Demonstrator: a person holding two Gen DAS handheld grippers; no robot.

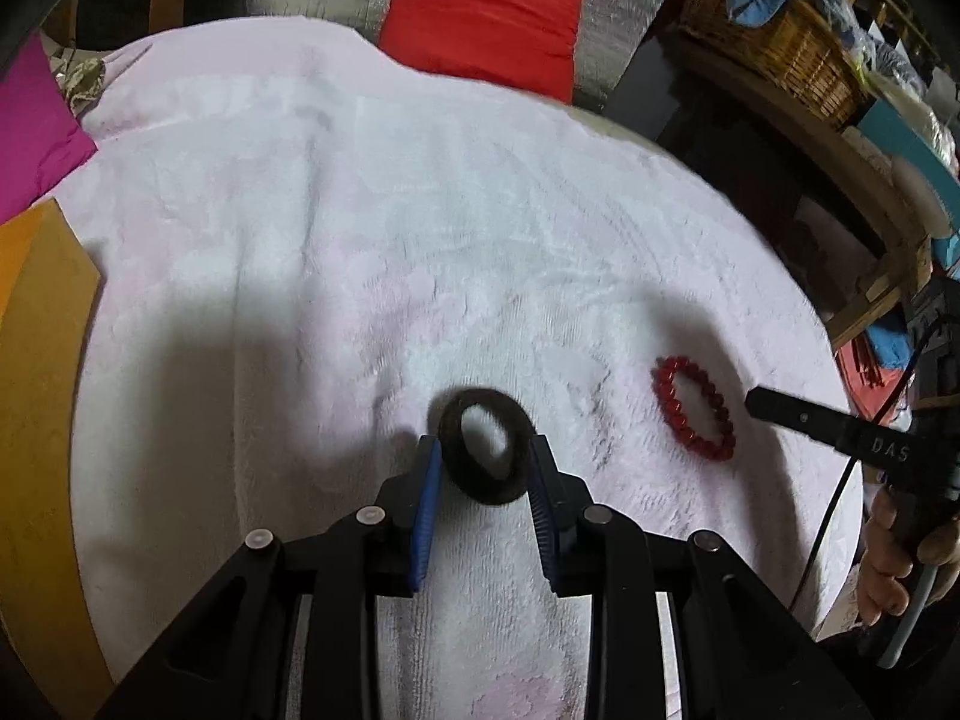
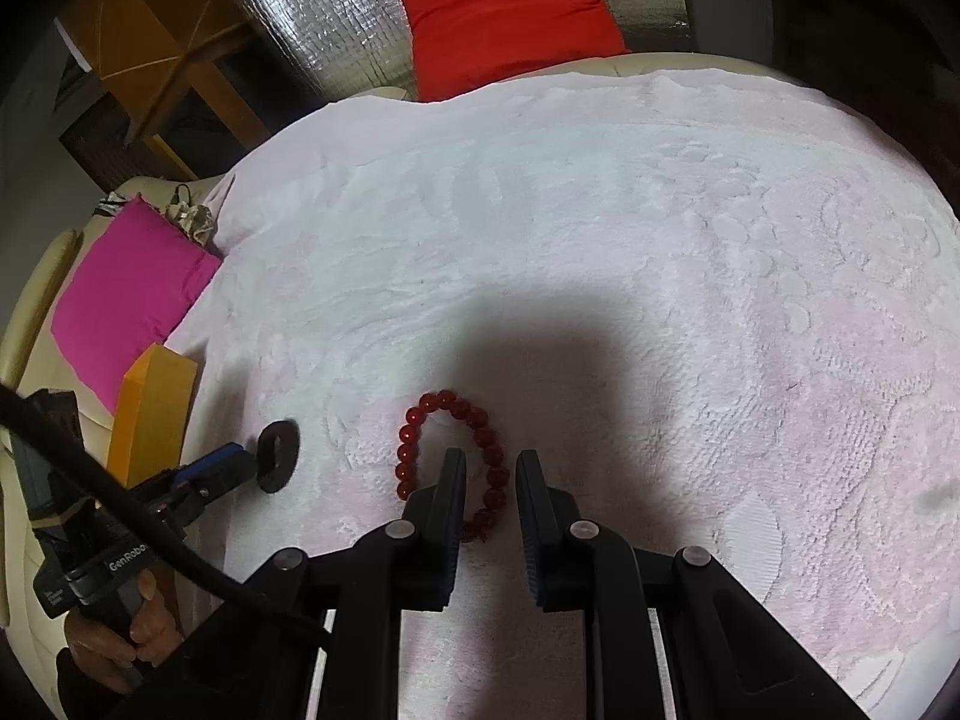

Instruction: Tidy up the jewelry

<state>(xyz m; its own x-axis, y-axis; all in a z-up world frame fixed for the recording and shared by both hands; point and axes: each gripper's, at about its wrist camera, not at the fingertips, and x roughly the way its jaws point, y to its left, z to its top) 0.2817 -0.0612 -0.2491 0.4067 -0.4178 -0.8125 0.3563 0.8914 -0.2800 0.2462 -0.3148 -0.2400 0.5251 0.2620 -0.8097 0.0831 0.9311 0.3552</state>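
Left wrist view. Left gripper (image 1: 485,459): black frame, blue ribbed pads, jaws closed onto a black ring (image 1: 486,445), one pad on each side of it. The ring stands tilted over the white towel (image 1: 372,228) that covers the surface; whether its lower edge touches the towel cannot be told. Red bead bracelet (image 1: 695,408): lying flat on the towel, to the right of the ring and apart from it. Right gripper (image 1: 780,411): one black finger reaching in from the right edge, its tip just beside the bracelet. Red cushion (image 1: 486,15) beyond the far edge of the towel; pink cushion (image 1: 33,132) at left; wicker basket (image 1: 786,51) at upper right.

Right wrist view. Right gripper (image 2: 491,471): jaws spread, set either side of the near right part of the bracelet (image 2: 420,438), which lies flat on the towel (image 2: 660,240); no pinch on the beads. Left gripper (image 2: 252,462) at lower left, holding the ring (image 2: 277,456) upright, edge-on. Orange box (image 2: 153,414) behind it, pink cushion (image 2: 129,294) further back, red cushion (image 2: 510,6) at the far side.
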